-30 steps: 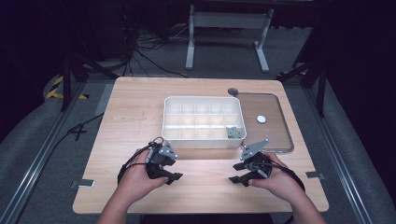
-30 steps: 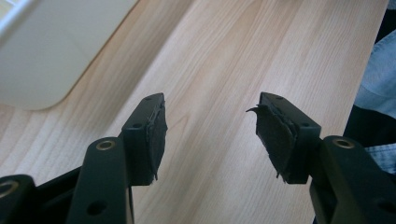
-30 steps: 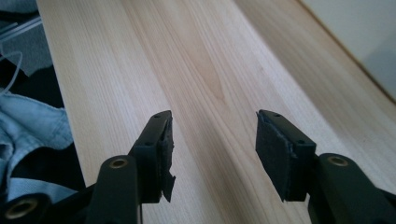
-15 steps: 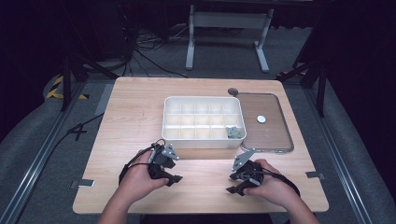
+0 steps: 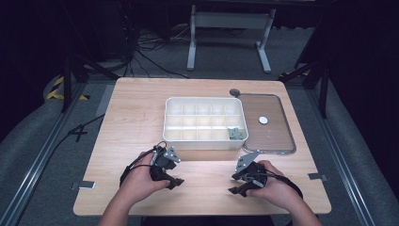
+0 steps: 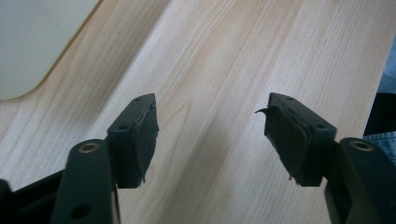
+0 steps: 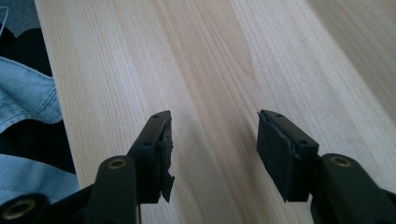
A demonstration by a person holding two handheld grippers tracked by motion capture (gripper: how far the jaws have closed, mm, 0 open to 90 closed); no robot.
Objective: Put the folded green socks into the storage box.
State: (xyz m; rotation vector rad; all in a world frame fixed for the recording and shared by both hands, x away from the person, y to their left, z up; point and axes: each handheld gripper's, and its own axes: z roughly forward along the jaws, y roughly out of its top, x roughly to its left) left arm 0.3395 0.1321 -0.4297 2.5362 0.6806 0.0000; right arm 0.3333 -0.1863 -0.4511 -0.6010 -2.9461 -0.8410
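Both grippers, left (image 5: 175, 182) and right (image 5: 234, 185), are rested on the pale wooden desk (image 5: 141, 117), jaws spread and empty; the left jaws have just been opening. The white plastic compartment tray (image 5: 205, 123), nearest them, is seen just beyond, untouched. No step is judged begun

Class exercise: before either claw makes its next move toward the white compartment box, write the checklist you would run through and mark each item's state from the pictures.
1. Left claw open, nothing between its pads: ok; its jaws have just been opening.
2. Right claw open and empty: ok.
3. Bare table between both claws and the white compartment box: ok.
4. Box upright, open on top: ok.
5. What the small items in the box's near right compartment are: cannot tell.
6. Clear lid flat beside the box: ok.
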